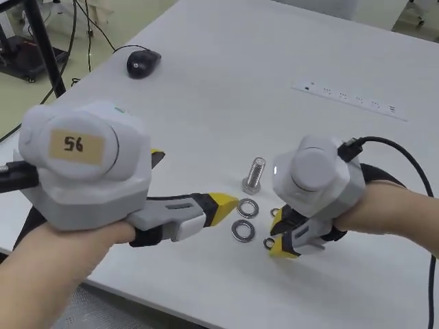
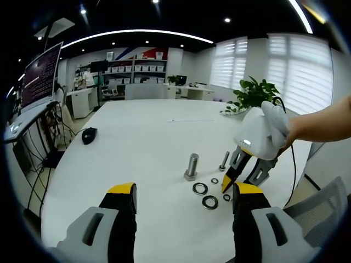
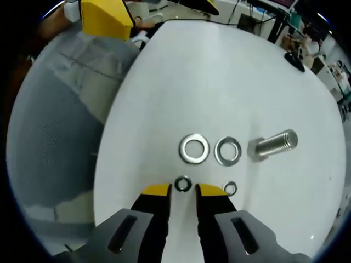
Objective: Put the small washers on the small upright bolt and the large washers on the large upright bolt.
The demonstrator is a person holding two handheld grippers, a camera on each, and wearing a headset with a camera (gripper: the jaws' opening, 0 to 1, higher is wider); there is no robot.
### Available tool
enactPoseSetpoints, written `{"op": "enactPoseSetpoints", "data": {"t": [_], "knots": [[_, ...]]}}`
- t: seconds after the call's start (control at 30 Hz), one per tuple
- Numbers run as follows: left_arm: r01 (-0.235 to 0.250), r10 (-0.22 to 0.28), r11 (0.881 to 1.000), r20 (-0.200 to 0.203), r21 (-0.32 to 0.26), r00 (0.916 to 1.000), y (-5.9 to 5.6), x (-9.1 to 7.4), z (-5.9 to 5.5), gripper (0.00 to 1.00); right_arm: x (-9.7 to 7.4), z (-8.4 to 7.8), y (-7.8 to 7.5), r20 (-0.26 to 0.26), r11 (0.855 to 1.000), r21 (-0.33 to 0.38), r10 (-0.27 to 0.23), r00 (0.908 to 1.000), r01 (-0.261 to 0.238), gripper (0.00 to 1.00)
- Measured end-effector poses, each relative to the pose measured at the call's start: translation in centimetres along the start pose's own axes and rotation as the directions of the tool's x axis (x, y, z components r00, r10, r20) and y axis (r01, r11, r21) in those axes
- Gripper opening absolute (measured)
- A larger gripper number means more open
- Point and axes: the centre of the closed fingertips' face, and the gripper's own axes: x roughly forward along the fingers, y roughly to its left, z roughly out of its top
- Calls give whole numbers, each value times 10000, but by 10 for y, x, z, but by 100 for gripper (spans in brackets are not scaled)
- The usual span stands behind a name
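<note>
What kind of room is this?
Probably an office or a lab. There is a big white table with a computer mouse on it, shelves along the far wall, and a screen at the side.

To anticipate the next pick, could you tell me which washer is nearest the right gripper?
The small washer directly ahead of the right gripper, in line with its gap; the rest lie farther off.

White table [image 1: 226, 82] carries an upright bolt [image 1: 254, 175]; two large washers [image 1: 247, 208] lie at its six o'clock, two small washers [image 3: 182, 183] beside them, mouse [image 1: 143, 63] far at ten, power strip [image 1: 353, 99] at two.
</note>
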Motion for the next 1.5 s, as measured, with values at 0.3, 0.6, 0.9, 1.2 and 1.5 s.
{"op": "enactPoseSetpoints", "data": {"t": [0.3, 0.6, 0.9, 1.2, 1.5], "knots": [[-24, 24, 10000, -29, -25, 10000, -1, 0, -1, 71, 0, 0, 0, -213, 9995, -290, -162, 9996, 156, 17], [-63, 63, 10000, 7, -35, 10000, 0, 0, 0, 71, 1, 1, 3, -306, 9991, -388, -191, 9994, 179, 18], [-59, 59, 10000, -21, -22, 10000, -1, 0, -1, 71, 1, 1, 5, -366, 9988, -415, -284, 9989, 268, 16], [-22, 22, 10000, -112, 30, 9999, -2, -1, -3, 70, 1, 2, 3, -306, 9992, -217, -345, 9989, 338, 14], [-62, 65, 9999, -194, 135, 9998, -2, -2, -4, 70, -4, 0, 0, -106, 9991, 55, -410, 9991, 410, 12]]}}
